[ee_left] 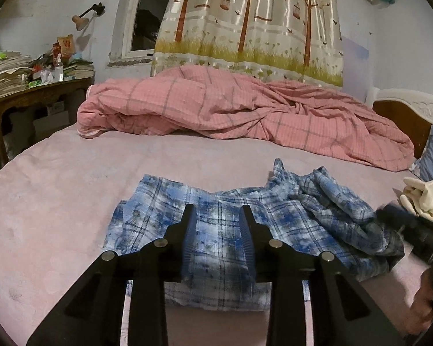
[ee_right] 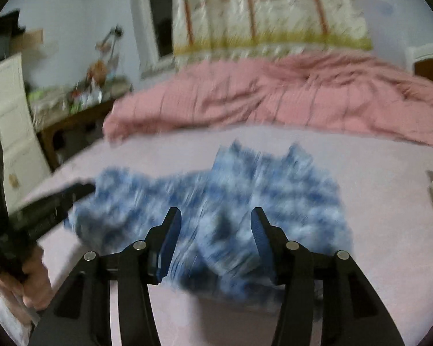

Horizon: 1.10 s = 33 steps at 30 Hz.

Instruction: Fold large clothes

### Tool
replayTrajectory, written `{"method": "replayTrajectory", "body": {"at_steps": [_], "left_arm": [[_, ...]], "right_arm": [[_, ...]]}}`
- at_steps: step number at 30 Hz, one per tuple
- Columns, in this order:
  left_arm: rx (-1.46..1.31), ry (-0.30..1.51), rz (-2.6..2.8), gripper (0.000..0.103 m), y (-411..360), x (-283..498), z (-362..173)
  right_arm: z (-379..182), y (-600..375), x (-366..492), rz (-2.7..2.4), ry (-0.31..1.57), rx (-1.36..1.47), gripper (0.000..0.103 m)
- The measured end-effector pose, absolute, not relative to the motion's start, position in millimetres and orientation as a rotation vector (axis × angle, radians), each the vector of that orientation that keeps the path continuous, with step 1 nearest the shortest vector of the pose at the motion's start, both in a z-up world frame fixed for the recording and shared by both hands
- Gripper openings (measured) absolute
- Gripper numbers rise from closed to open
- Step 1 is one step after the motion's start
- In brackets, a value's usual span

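Blurring smears almost everything in the right wrist view, so the blue plaid garment (ee_right: pixel 216 201) reads there only as a streaky blue-and-white heap on the pink bed sheet (ee_right: pixel 389 230), its folds impossible to trace. The left wrist view is sharp: the same garment (ee_left: pixel 216 216) lies crumpled on the bed sheet (ee_left: pixel 57 201), flatter at its left side and bunched into a ridge at its right, its near edge hidden behind the gripper's black frame.

The left hand-held gripper (ee_left: pixel 218 213) points slightly downward over the flatter part of the cloth, its jaws parted with plaid showing between them; the pads do not press on the fabric, so it is released. The right hand-held gripper (ee_right: pixel 216 216) also tilts down over the heap, its jaws wider apart and gripping nothing.

Each view catches the other tool only at its edge, cut off and dark, with part of a hand (ee_right: pixel 29 276) wrapped around the handle. A rumpled pink checked quilt (ee_left: pixel 245 109) lies along the far side of the bed, and a cream-coloured cloth (ee_left: pixel 424 196) is partly cut off at the right.
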<state>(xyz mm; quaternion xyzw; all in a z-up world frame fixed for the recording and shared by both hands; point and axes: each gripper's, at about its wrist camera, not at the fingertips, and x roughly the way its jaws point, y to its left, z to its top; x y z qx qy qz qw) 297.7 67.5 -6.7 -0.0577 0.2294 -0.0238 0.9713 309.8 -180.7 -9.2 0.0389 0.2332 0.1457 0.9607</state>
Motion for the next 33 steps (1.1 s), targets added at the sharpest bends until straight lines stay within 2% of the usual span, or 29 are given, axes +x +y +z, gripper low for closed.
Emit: {"method": "replayTrajectory", "body": {"at_steps": [3, 5, 7, 11, 13, 15, 20, 24, 27, 29, 33], "left_arm": [[-0.115, 0.461, -0.047, 0.03, 66, 297, -6], [-0.114, 0.46, -0.049, 0.03, 65, 298, -6], [-0.106, 0.457, -0.032, 0.031, 64, 298, -6], [-0.109, 0.45, -0.033, 0.033, 65, 295, -4], [-0.105, 0.449, -0.031, 0.034, 65, 295, -4], [-0.101, 0.455, -0.035, 0.034, 65, 295, -5], [-0.079, 0.465, -0.026, 0.037, 61, 297, -8], [-0.05, 0.454, 0.002, 0.056, 58, 296, -9], [-0.038, 0.441, 0.009, 0.056, 57, 294, -8], [-0.042, 0.439, 0.012, 0.061, 58, 294, -8], [-0.075, 0.448, 0.003, 0.078, 64, 296, -7]], "right_arm": [[4, -198, 304, 0.213, 0.383, 0.11, 0.053], [3, -200, 310, 0.148, 0.39, 0.066, 0.053], [-7, -199, 321, 0.127, 0.423, 0.041, 0.053], [-35, -185, 344, 0.226, 0.602, 0.015, 0.053], [-42, -181, 348, 0.216, 0.626, -0.001, 0.057], [-44, -184, 349, 0.186, 0.636, 0.005, 0.068], [-53, -185, 352, 0.176, 0.708, -0.01, 0.071], [-58, -173, 347, 0.15, 0.731, -0.09, 0.073], [-60, -170, 344, 0.146, 0.735, -0.117, 0.073], [-58, -173, 342, 0.167, 0.736, -0.108, 0.074], [-50, -181, 337, 0.214, 0.706, -0.058, 0.081]]}}
